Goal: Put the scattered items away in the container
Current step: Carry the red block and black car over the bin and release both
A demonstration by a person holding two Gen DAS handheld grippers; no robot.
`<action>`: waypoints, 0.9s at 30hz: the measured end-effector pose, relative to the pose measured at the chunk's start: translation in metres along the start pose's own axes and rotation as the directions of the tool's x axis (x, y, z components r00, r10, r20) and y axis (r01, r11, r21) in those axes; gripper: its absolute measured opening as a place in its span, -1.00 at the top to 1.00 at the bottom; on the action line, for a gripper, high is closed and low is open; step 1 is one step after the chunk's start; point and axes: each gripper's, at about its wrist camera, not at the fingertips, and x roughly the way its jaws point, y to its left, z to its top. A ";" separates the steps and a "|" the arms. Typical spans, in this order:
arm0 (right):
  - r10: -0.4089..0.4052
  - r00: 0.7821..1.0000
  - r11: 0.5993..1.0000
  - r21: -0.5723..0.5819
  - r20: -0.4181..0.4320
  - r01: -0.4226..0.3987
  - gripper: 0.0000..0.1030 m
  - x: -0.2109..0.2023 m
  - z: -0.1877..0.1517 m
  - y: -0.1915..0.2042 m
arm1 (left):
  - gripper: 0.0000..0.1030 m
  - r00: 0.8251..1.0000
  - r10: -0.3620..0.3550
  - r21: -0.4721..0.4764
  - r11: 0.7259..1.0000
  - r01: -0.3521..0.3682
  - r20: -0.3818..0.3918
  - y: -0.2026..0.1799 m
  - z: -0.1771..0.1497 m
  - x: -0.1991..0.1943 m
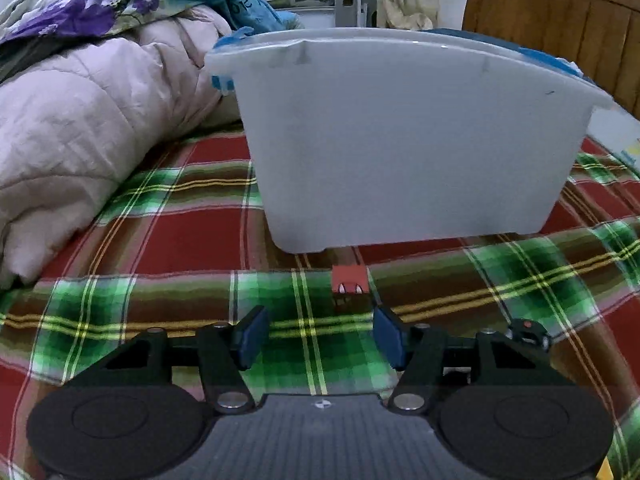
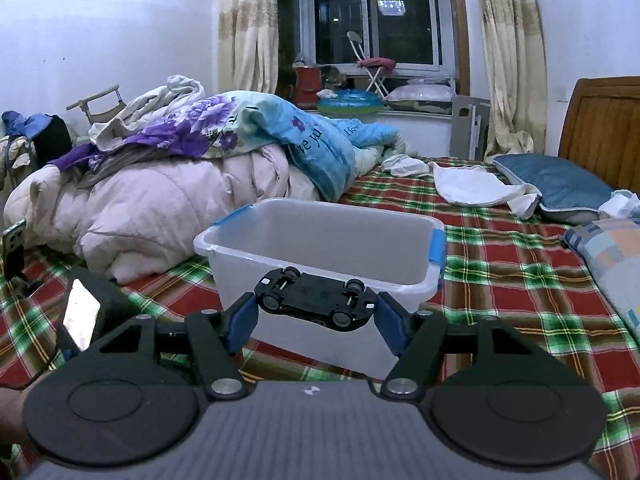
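Observation:
A white plastic container (image 1: 400,140) with blue handle clips stands on the plaid bedsheet (image 1: 160,240). In the left wrist view a small red toy (image 1: 349,280) lies at the foot of its near wall. My left gripper (image 1: 320,314) hangs low over the sheet, open and empty, with the red toy just beyond its tips. A small black toy (image 1: 528,330) lies beside its right finger. In the right wrist view my right gripper (image 2: 316,312) is shut on a black toy car (image 2: 316,300), upside down, in front of the container (image 2: 320,240).
A heap of quilts (image 2: 160,200) lies left of the container. Pillows (image 2: 560,188) and a white cloth (image 2: 472,188) lie to the right by the wooden headboard (image 2: 600,128). A dark device with a lit panel (image 2: 82,312) and a phone (image 2: 14,240) sit lower left.

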 end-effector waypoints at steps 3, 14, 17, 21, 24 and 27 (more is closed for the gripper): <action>0.003 1.000 1.000 0.012 -0.004 -0.003 -0.31 0.002 -0.004 -0.002 | -0.19 1.000 0.000 0.009 1.000 0.000 -0.014 -0.001 0.007 0.011; 0.009 1.000 1.000 0.014 0.002 -0.009 -0.31 0.003 -0.002 -0.003 | 0.56 1.000 -0.010 -0.003 1.000 0.010 -0.025 0.000 0.012 0.012; 0.005 1.000 1.000 0.011 0.007 -0.005 -0.31 0.002 0.001 -0.002 | 0.56 1.000 -0.022 0.000 1.000 0.022 -0.005 0.001 0.016 -0.001; -0.001 1.000 1.000 0.008 0.013 0.001 -0.31 0.002 0.006 -0.003 | 0.56 0.998 -0.042 0.014 0.999 0.041 0.043 0.005 0.028 -0.030; -0.007 1.000 1.000 0.010 0.024 0.007 -0.31 0.003 0.013 -0.004 | 0.56 0.994 -0.054 0.009 0.999 0.053 0.091 0.011 0.046 -0.056; -0.014 0.999 1.000 0.005 0.031 0.014 -0.31 0.008 0.021 -0.006 | 0.56 0.989 -0.059 0.000 0.998 0.060 0.139 0.016 0.067 -0.081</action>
